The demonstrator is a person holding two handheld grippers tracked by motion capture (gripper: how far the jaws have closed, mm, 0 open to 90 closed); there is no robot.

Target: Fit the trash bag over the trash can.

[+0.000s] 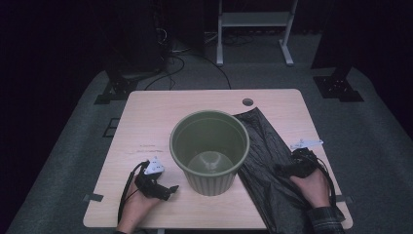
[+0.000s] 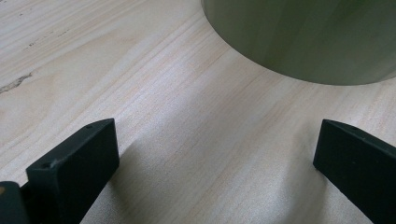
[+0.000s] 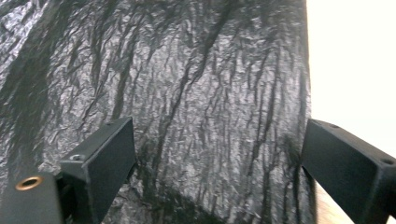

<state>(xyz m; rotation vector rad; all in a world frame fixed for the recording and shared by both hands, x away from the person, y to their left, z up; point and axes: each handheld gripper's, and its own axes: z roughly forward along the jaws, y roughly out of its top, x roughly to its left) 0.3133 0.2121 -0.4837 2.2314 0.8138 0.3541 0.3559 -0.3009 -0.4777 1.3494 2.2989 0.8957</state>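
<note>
Lying under the spread right tongs [image 3: 219, 163]: black bag [image 3: 196, 84].

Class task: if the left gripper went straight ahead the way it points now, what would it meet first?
Most likely the green bin's side wall; the open left gripper faces it across bare table.

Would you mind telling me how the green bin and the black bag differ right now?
The bin stands upright, rigid and open-topped at the table's middle; the bag lies flat and crinkled to its right. The bin is matte green, the bag glossy black. The open right gripper hovers over the bag; the open left gripper faces the bin. Both rest on the table.
</note>
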